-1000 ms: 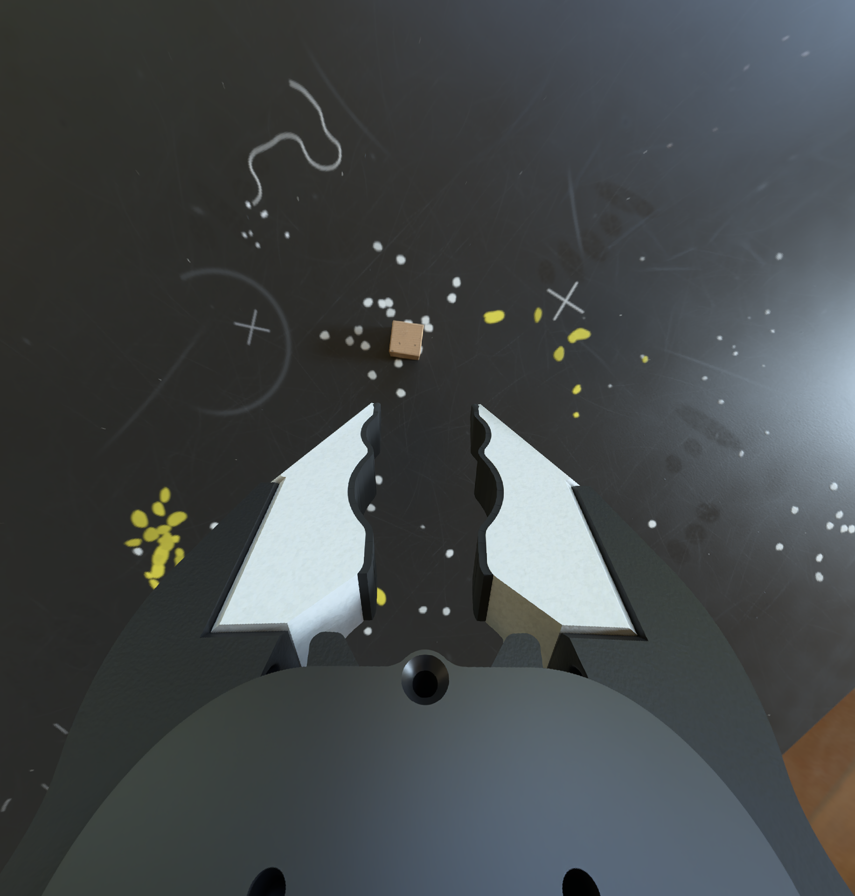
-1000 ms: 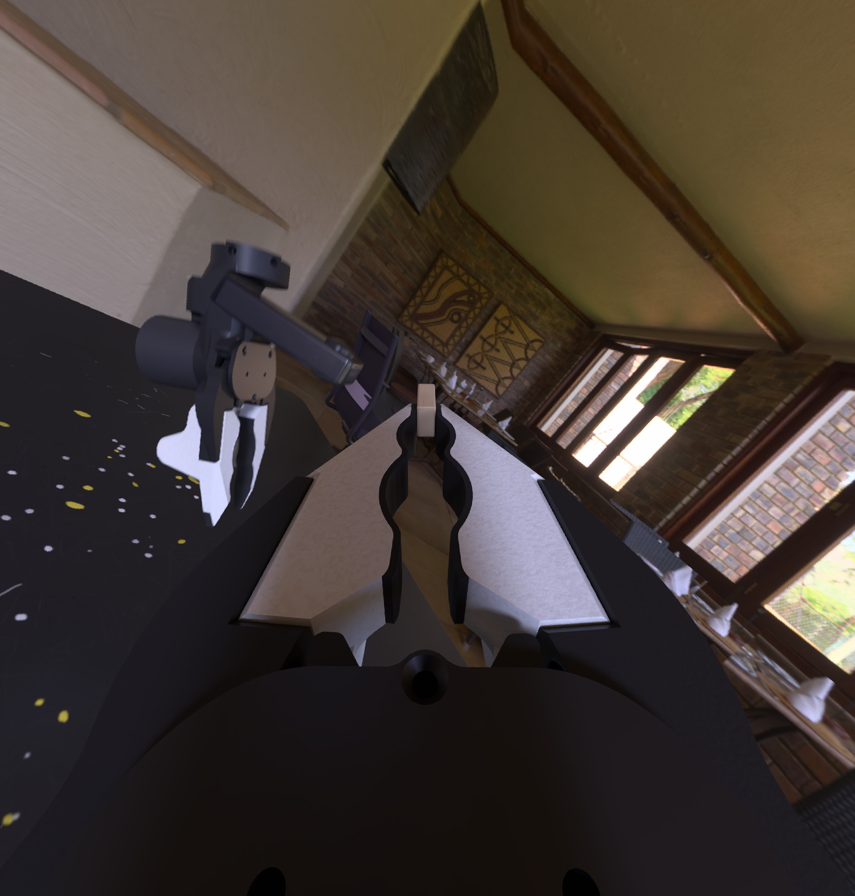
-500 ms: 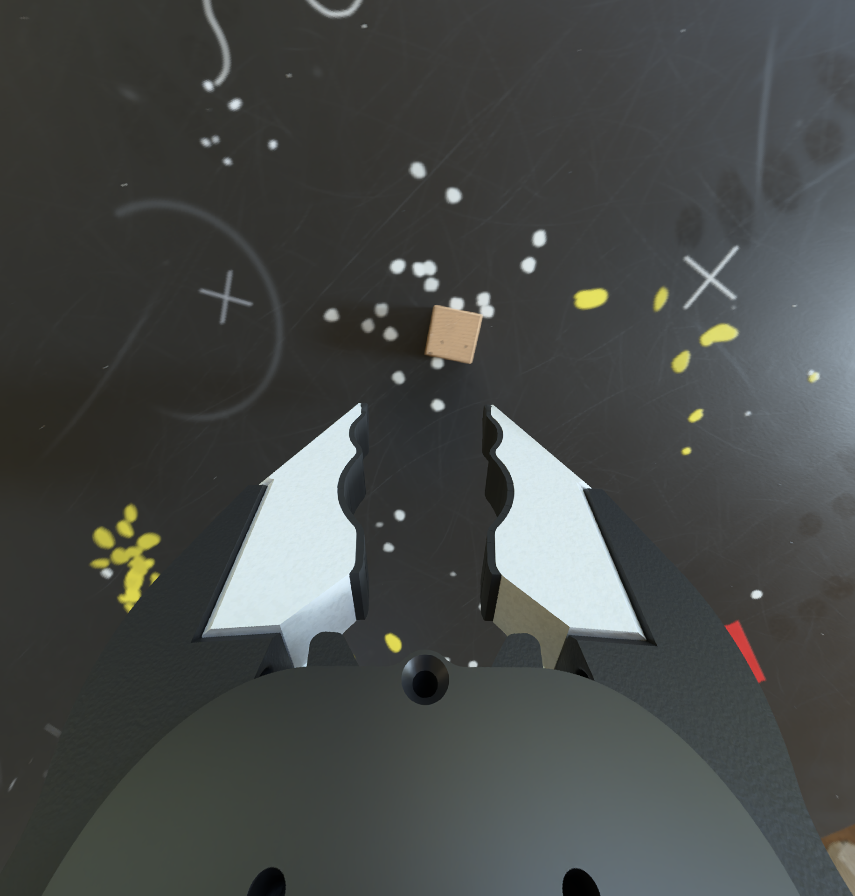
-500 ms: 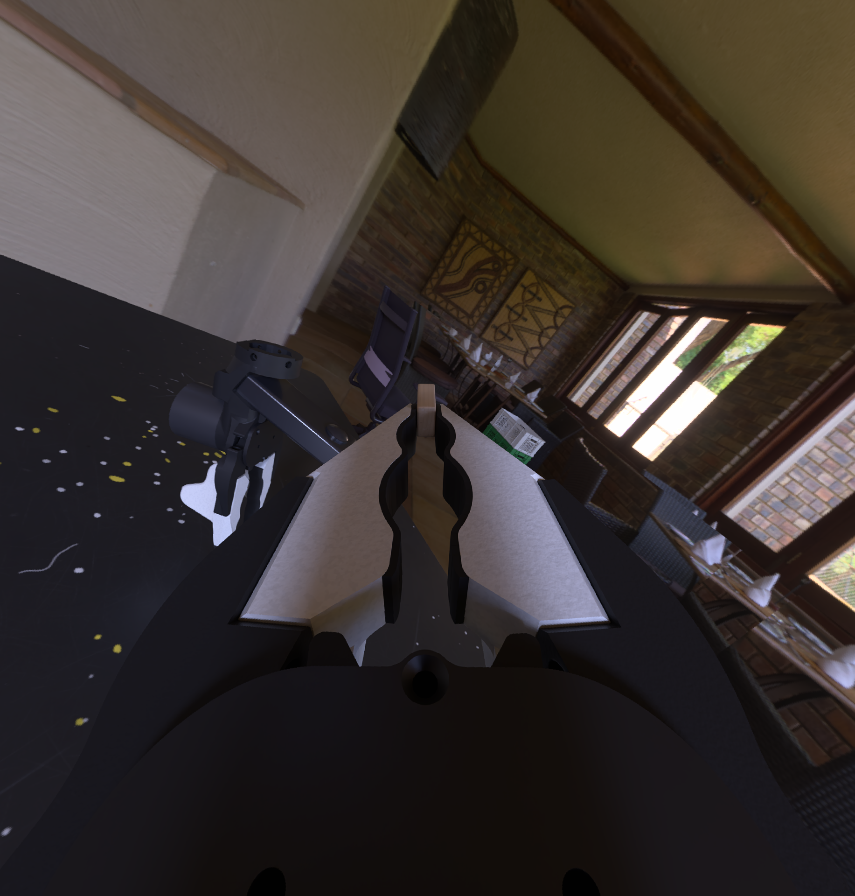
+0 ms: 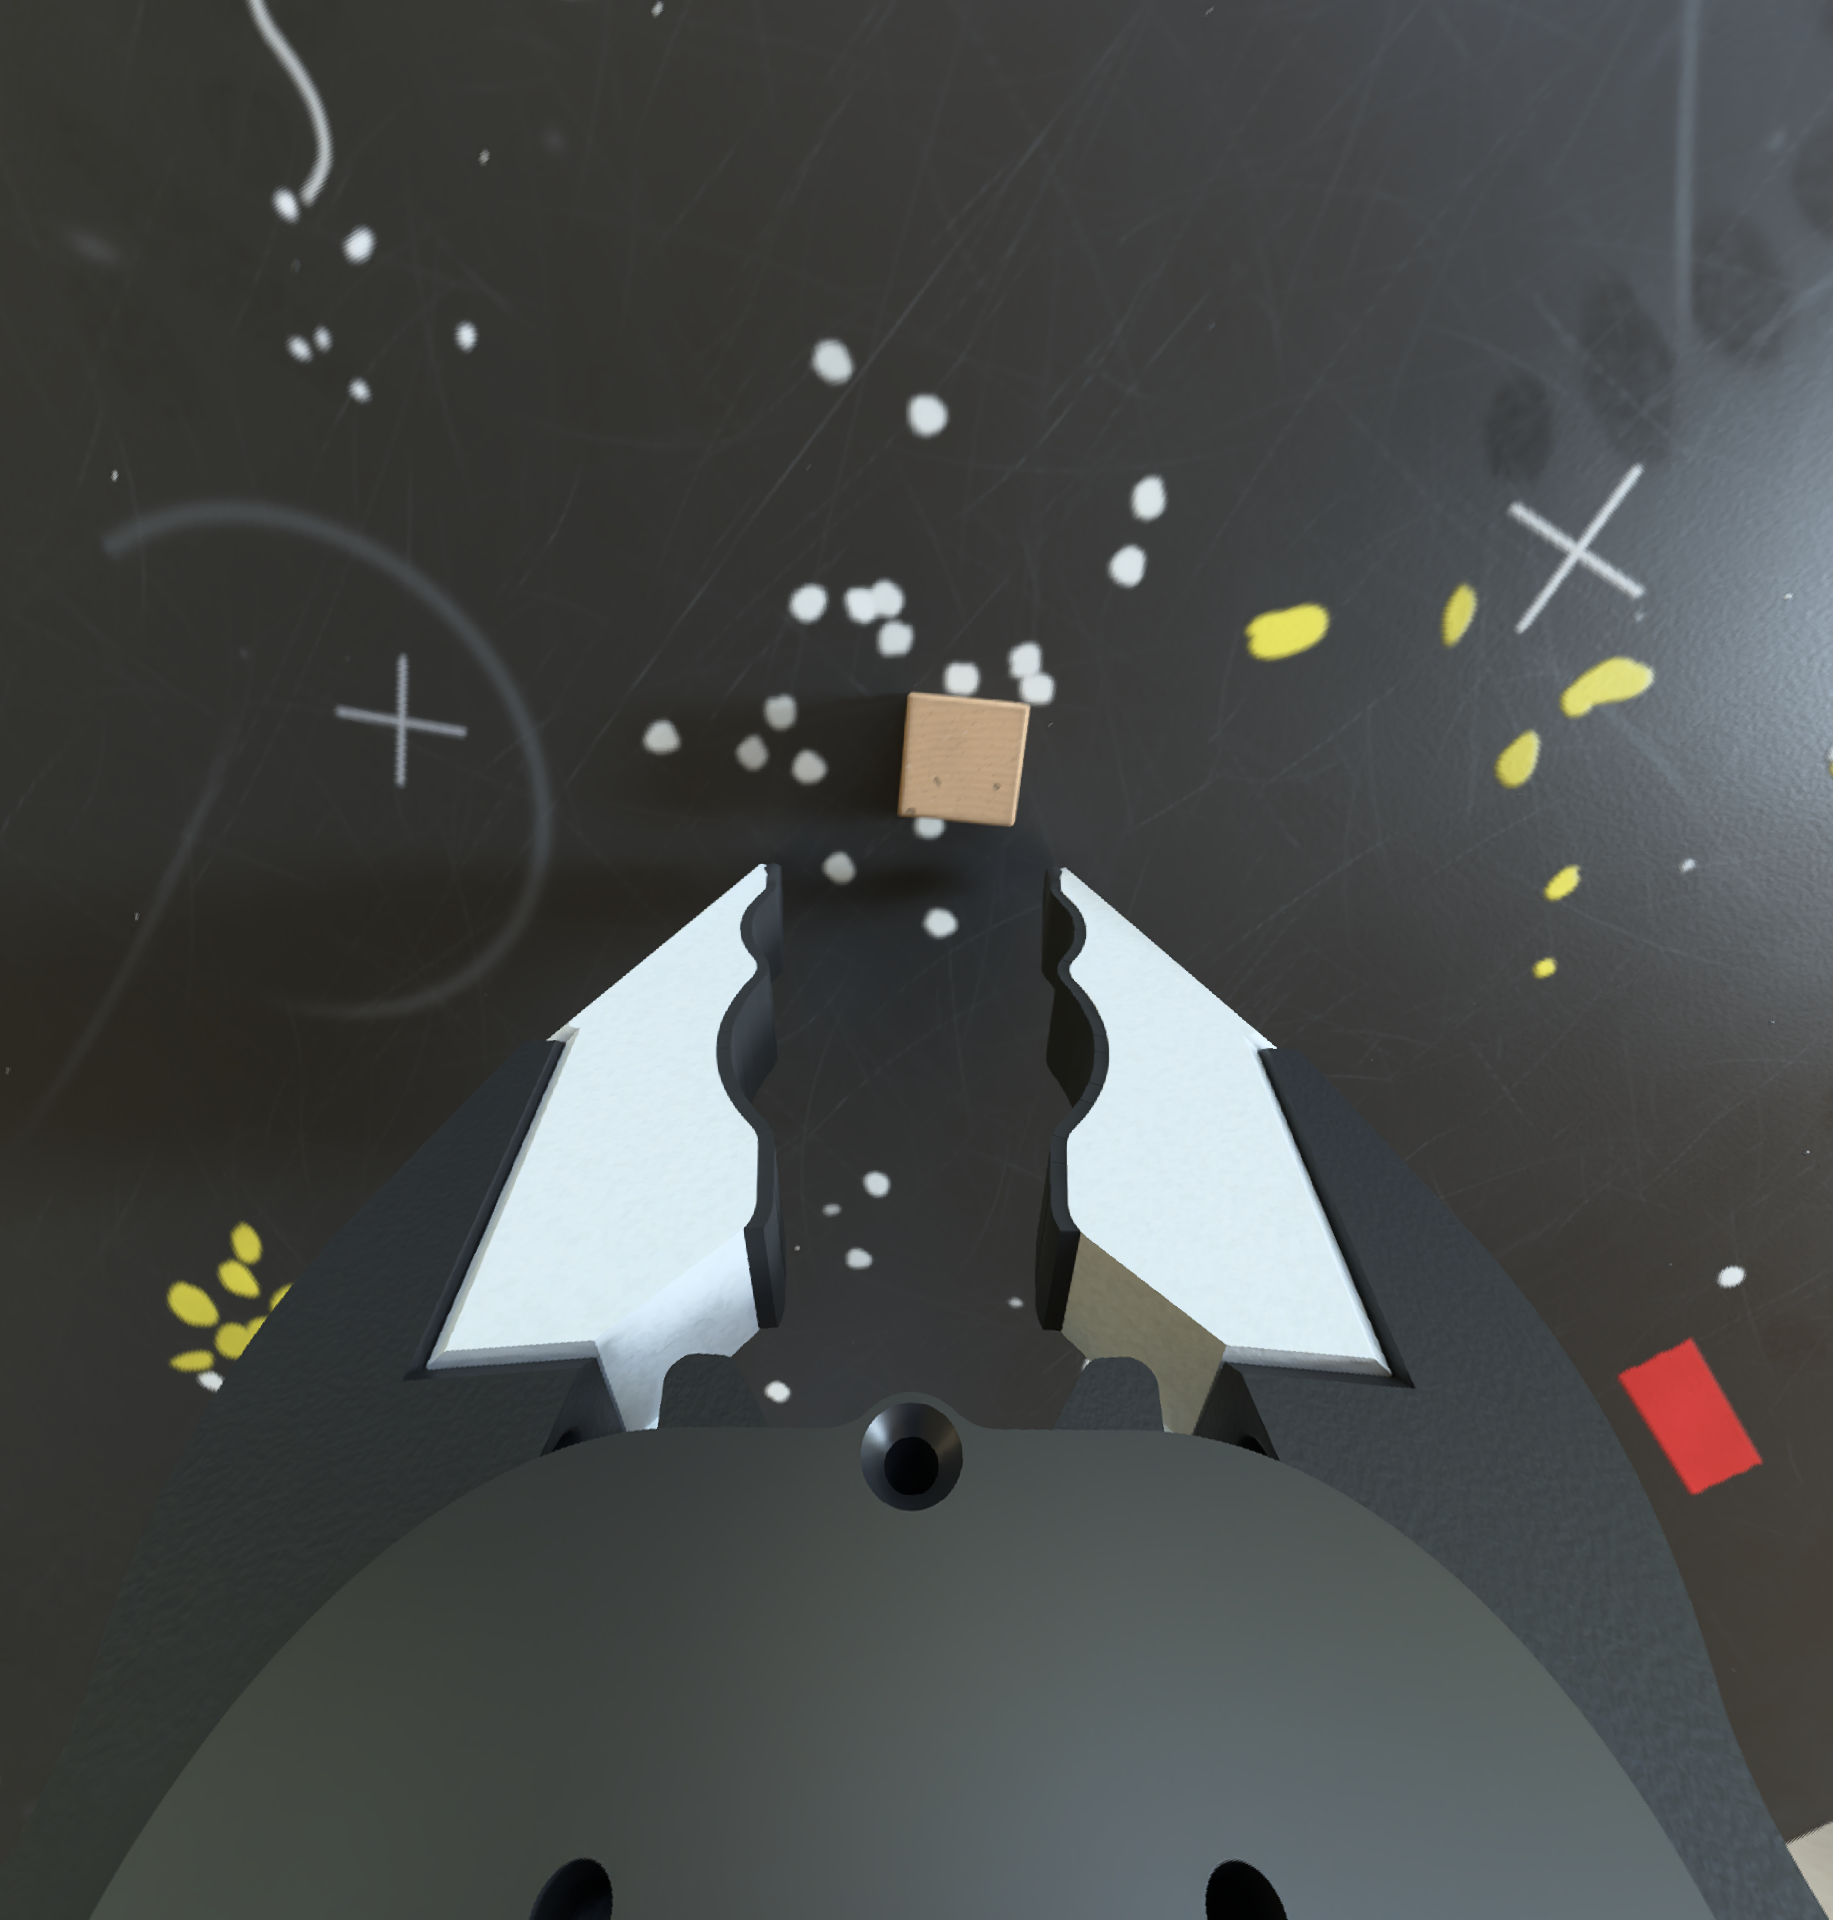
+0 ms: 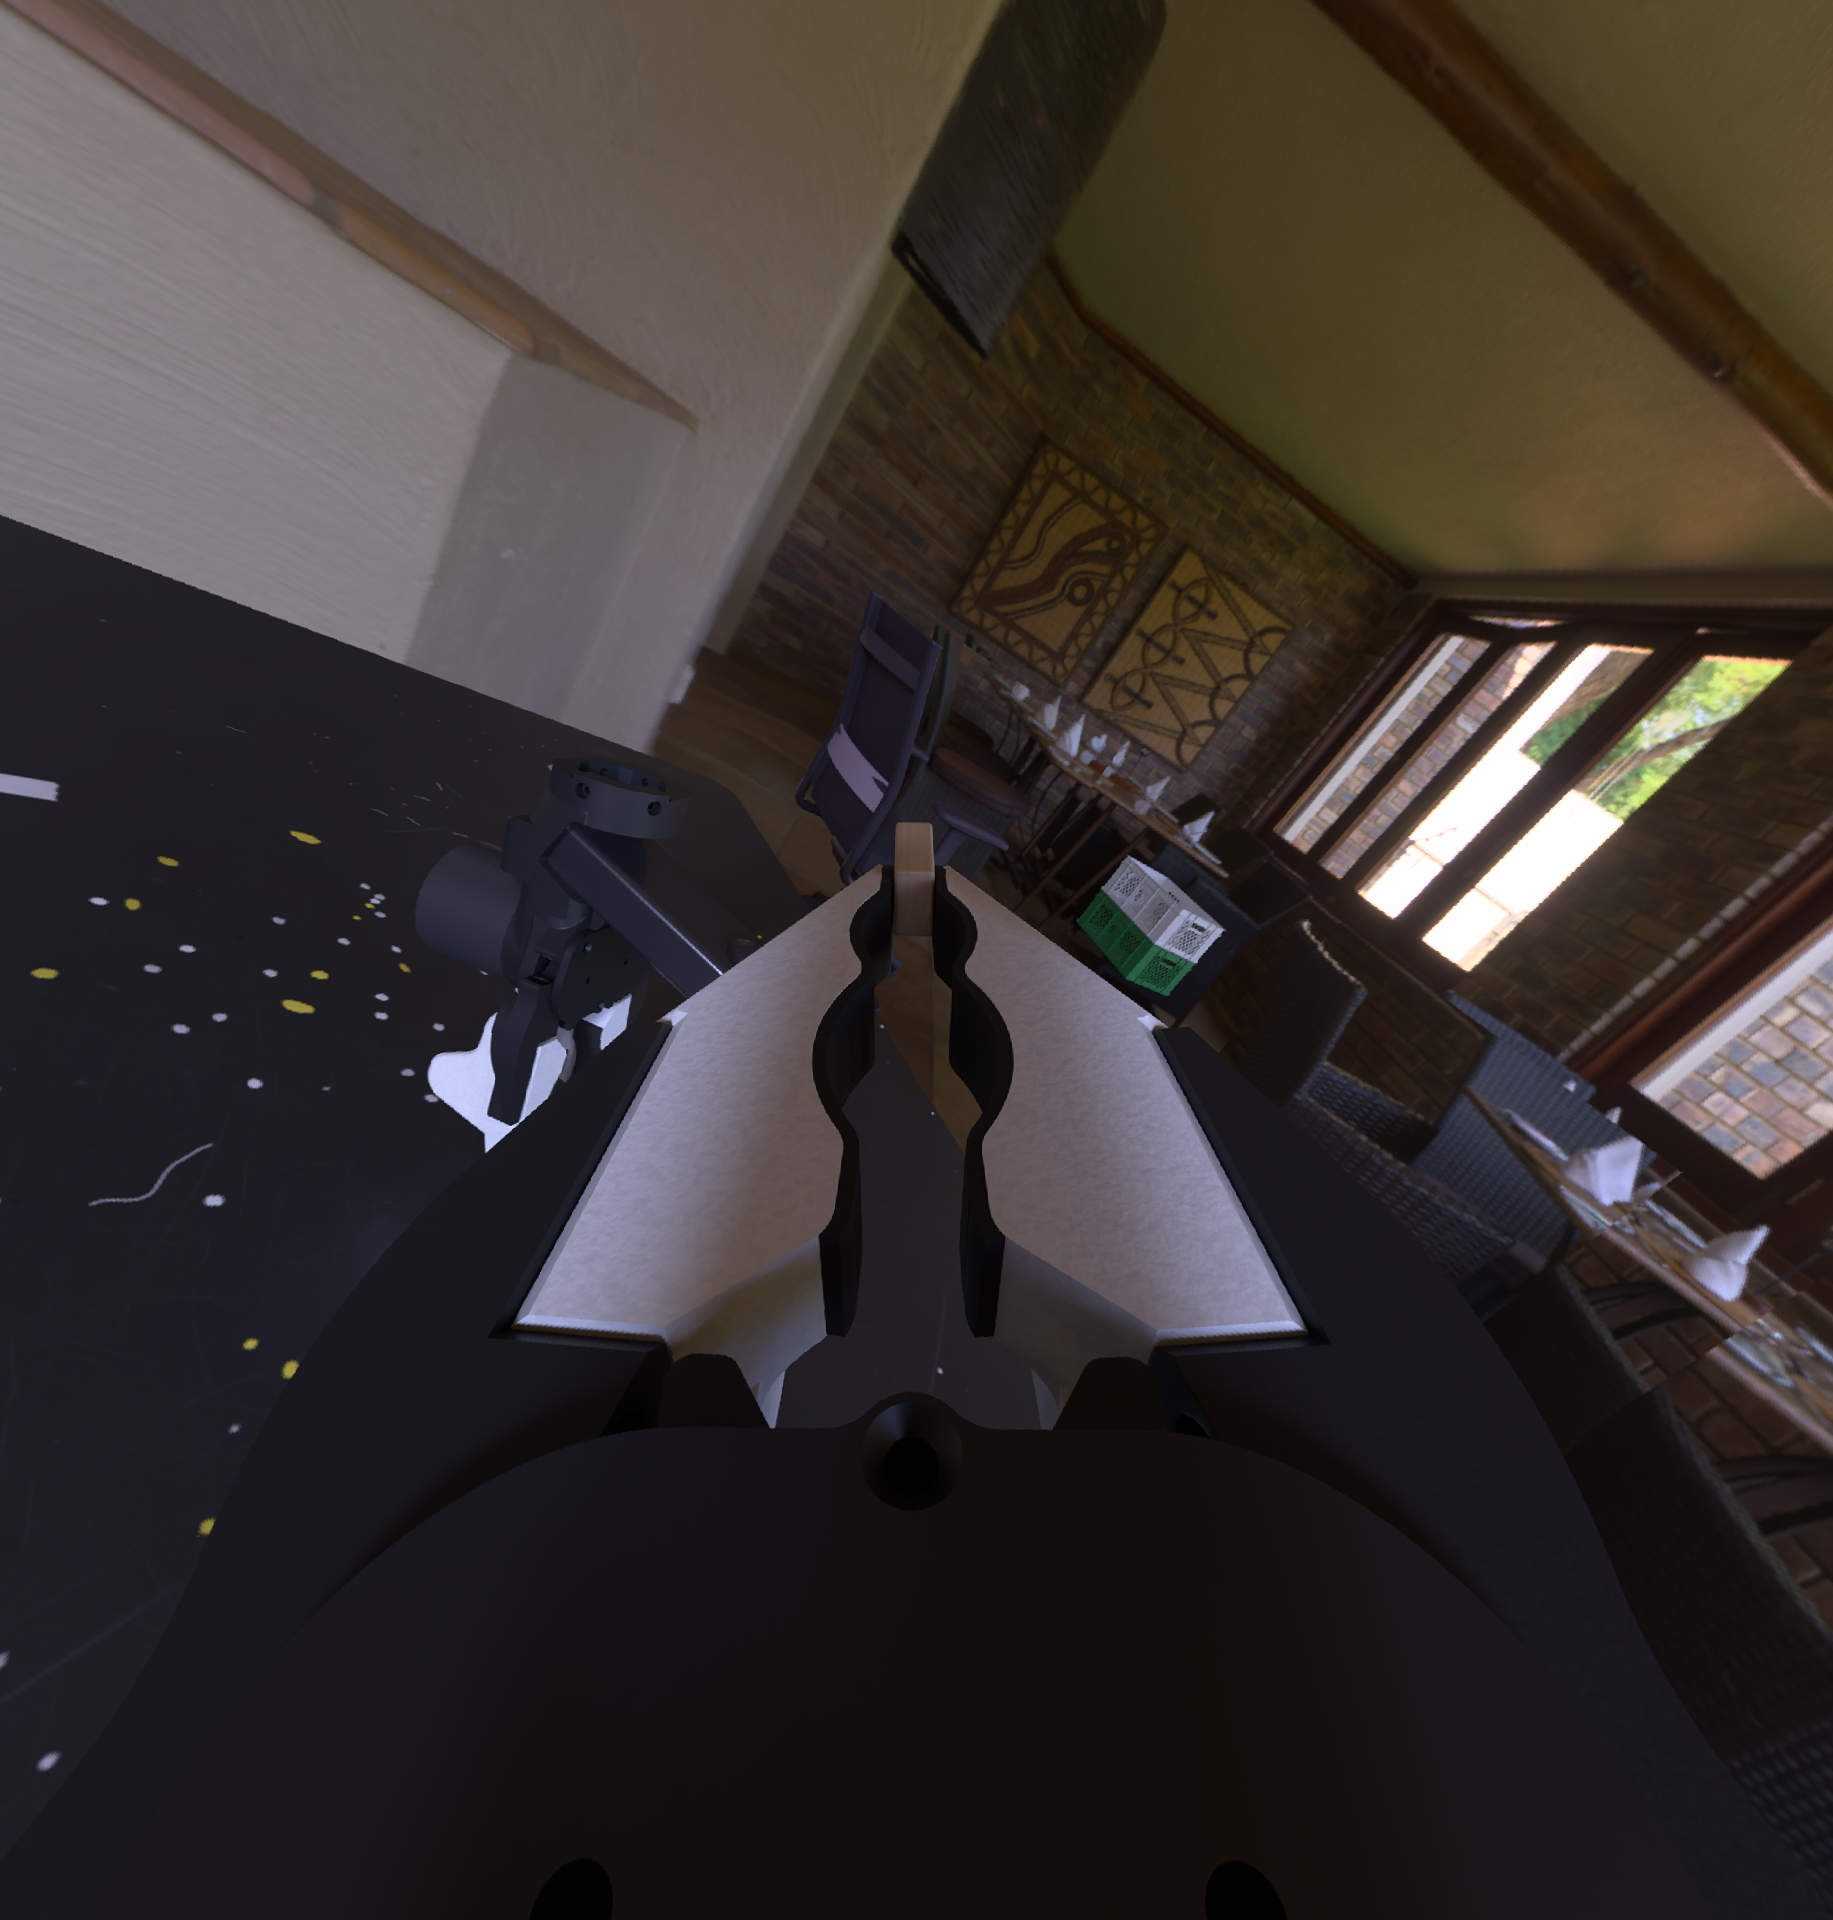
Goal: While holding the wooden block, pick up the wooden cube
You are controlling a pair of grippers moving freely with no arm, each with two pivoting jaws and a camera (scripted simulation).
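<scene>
A small light wooden cube lies on the dark speckled table, just ahead of my left gripper, slightly right of its centre line. The left gripper is open and empty, its jaws wide apart above the table. My right gripper is shut on a pale wooden block, which sticks out at the fingertips, held up in the air and tilted. The left gripper also shows in the right wrist view, low over the table.
The table bears white and yellow paint specks, chalk crosses, an arc and a red tape patch. In the right wrist view, a white tape strip lies on the table, and beyond its edge stand a chair and a green-and-white crate.
My left gripper has come down closer to the cube and its jaws have opened wider. The right gripper has kept the block and swung, so the left gripper looks lower and farther off.
</scene>
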